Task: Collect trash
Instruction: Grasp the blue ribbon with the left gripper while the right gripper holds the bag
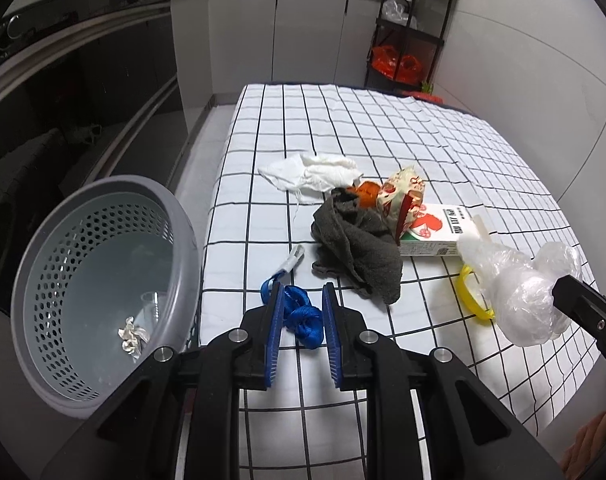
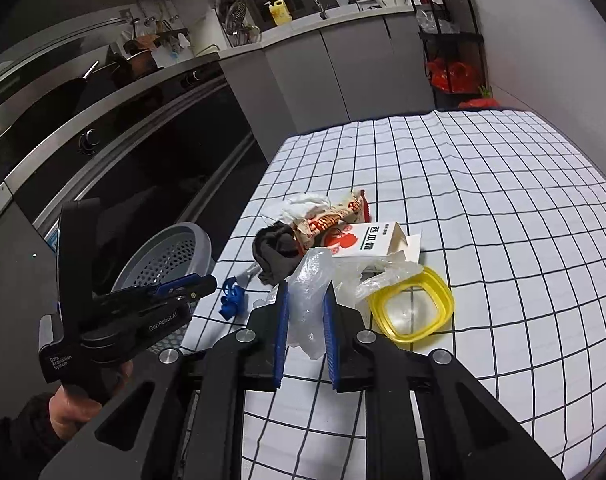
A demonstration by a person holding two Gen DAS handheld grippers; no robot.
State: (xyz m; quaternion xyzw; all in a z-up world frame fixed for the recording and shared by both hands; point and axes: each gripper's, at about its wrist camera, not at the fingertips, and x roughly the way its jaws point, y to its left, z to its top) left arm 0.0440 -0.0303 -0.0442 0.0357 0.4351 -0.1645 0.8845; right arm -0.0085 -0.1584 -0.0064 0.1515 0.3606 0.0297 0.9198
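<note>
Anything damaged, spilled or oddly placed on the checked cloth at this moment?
Nothing spilled. The white carton lies on its side with its end flaps torn open, and the grey basket sits off the table's edge, tilted toward it. The rest is just a loose heap of trash.

A kitchen is shown. A table [image 1: 383,128] covered by a white cloth with a black grid is set in the middle. At nine o'clock a dark glossy oven front [image 2: 135,152] with knobs is built under a steel counter. At twelve o'clock grey cabinet doors [image 1: 311,32] are seen below a pale worktop [image 2: 323,20] fitted with a tap. At one o'clock a black shelf rack [image 1: 415,28] is placed against a plain light wall [image 1: 535,60]. A pale floor [image 1: 207,128] is visible beside the table.
</note>
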